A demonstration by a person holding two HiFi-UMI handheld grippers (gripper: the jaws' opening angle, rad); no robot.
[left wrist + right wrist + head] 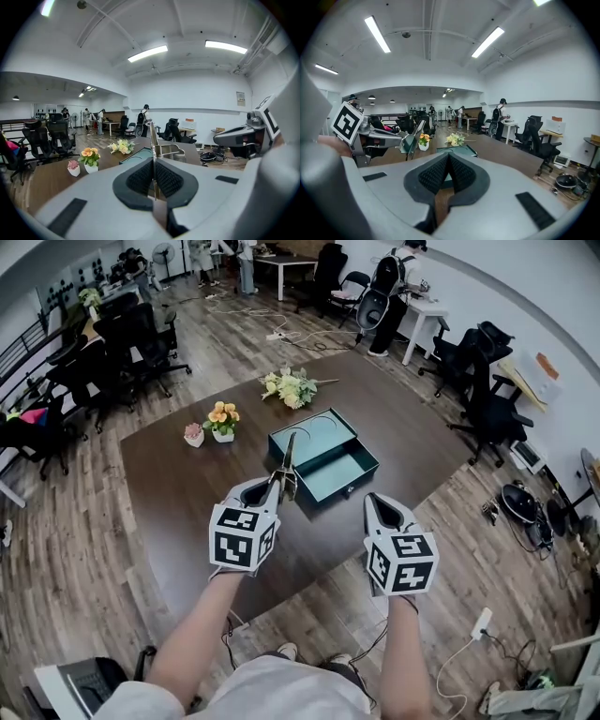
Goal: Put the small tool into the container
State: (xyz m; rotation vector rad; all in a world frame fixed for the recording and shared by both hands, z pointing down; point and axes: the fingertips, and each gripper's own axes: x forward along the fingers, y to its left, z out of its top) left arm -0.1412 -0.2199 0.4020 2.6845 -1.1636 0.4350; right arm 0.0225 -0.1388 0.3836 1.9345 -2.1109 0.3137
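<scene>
Since everything is laid out on one big brown tabletop (178, 474), that's what gets noticed first, with wood floor (56, 531) and office chairs (141, 334) all around it. Near the middle a teal container (314, 432) is seen. It looks like a shallow box with its drawer (349, 486) pulled out toward the near edge, and nothing is visible inside. Behind it a loose bouquet (291, 387) is laid flat, and off to its left a potted orange flower (223, 420) and a tiny pink pot (194, 434) are parked side by side.

Closer in, the left tongs (268, 487) are clamped on the small tool (288, 457), a thin metal thing, scissors or pliers maybe, hard to call. It's pinched near one end and pointed out toward the container. Whether its tip is already above the box can't be told. The right tongs (449, 161) are pressed together with nothing between them, held by the tabletop's near edge.

So the carry step is judged to be in hand. Next the tool would need to be brought over the open drawer, lowered, and only then let go, so the rim isn't clipped.
</scene>
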